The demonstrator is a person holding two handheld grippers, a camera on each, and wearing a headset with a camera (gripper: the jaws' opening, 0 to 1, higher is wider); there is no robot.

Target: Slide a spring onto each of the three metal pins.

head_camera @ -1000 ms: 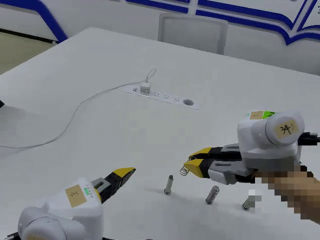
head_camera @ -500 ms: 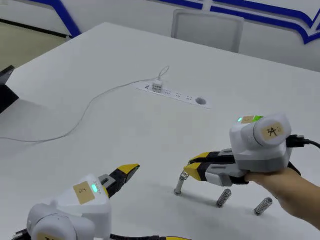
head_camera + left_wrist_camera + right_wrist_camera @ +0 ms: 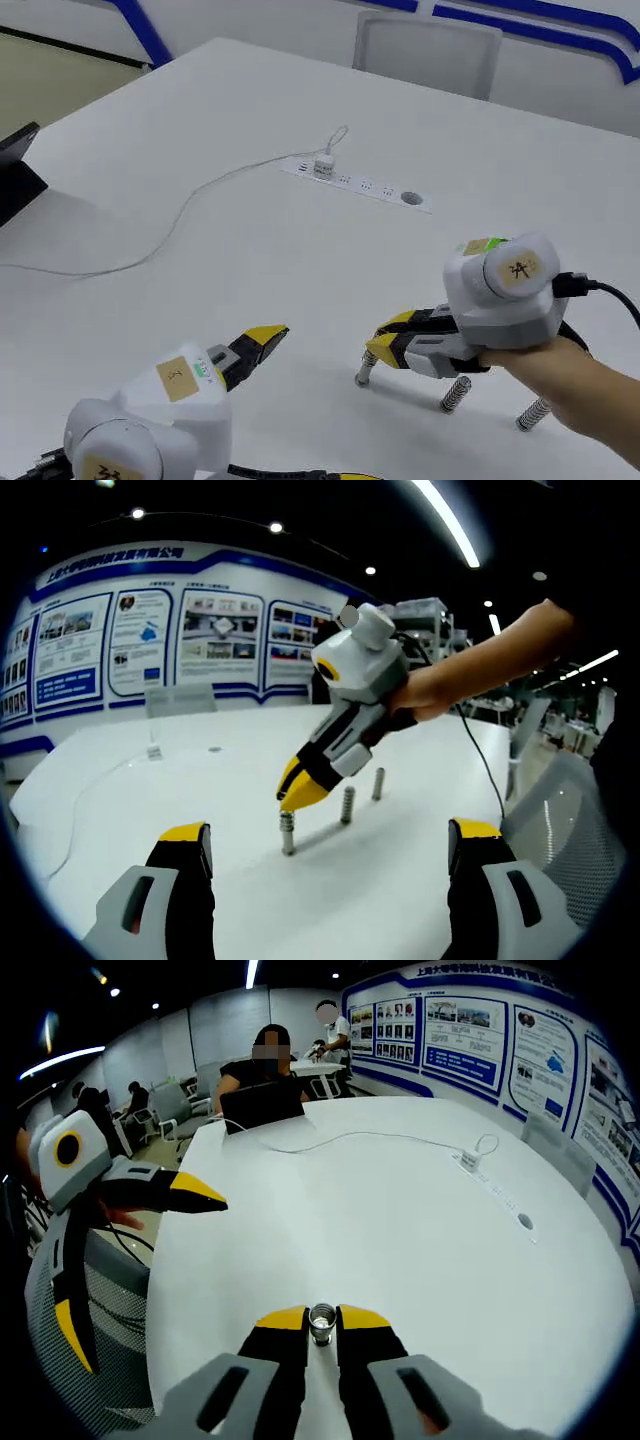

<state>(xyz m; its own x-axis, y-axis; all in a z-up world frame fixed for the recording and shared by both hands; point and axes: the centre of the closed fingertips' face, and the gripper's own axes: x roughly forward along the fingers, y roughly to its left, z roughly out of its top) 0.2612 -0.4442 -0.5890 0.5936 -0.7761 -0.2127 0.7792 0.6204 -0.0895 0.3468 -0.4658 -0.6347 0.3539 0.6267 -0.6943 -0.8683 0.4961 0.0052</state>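
Three metal pins stand on the white table (image 3: 250, 250). My right gripper (image 3: 381, 346) is shut on a small spring (image 3: 322, 1322), holding it on the top of the left pin (image 3: 364, 372) (image 3: 288, 834). The middle pin (image 3: 455, 393) and the right pin (image 3: 533, 412) each carry a spring along their length. In the left gripper view these two stand behind the left pin, the middle pin (image 3: 347, 805) nearer than the right pin (image 3: 379, 783). My left gripper (image 3: 330, 842) hovers open and holds nothing, short of the pins, at the lower left in the head view (image 3: 258, 342).
A white power strip (image 3: 365, 185) with a plugged adapter and a long cable (image 3: 190, 210) lies across the table's middle. A grey chair (image 3: 428, 50) stands at the far edge, a dark laptop (image 3: 15, 180) at the left edge. A seated person (image 3: 262, 1080) is beyond the table.
My right gripper has come down and left with the spring, from just above the left pin to its top. The left gripper has barely moved; the head camera has shifted.
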